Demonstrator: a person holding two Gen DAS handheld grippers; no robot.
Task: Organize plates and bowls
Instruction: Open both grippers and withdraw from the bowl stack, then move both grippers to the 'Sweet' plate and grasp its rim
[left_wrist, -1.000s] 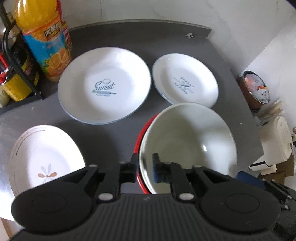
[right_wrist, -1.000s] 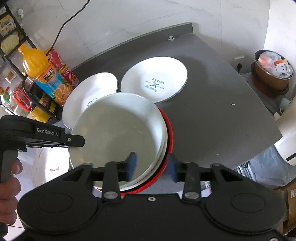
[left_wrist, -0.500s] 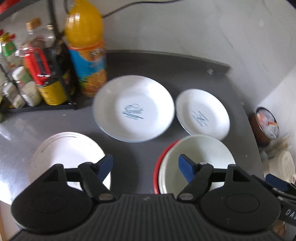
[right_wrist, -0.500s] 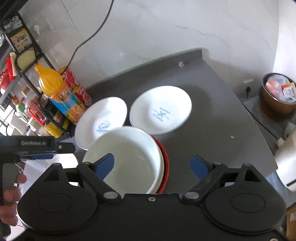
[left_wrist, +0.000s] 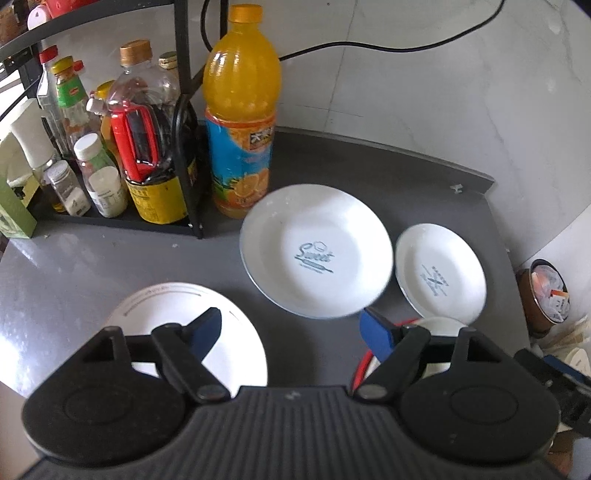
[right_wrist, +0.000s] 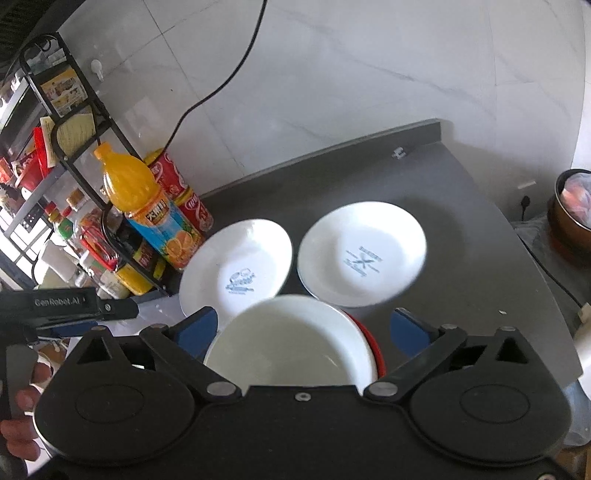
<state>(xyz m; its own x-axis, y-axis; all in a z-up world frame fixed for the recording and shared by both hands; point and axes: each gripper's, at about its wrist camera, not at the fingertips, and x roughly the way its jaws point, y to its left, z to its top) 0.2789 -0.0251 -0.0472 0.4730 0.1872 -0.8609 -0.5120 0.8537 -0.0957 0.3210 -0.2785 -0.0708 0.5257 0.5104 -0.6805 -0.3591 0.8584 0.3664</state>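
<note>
A white bowl sits nested in a red-rimmed bowl on the grey counter, just under my open, empty right gripper. Behind it lie a white "Sweet" plate and a white "Bakery" plate. In the left wrist view my left gripper is open and empty above the counter. The "Sweet" plate and "Bakery" plate lie ahead, a white plate with a thin line rim lies under the left finger, and the nested bowls peek out at the right.
An orange juice bottle stands at the back beside a black rack full of sauce bottles and jars. Red cans stand behind the juice. A brown pot sits below the counter's right edge. A black cable hangs on the wall.
Both grippers let go of the nested bowls' rim, opened wide and pulled up and back. The bowls stay on the counter.
</note>
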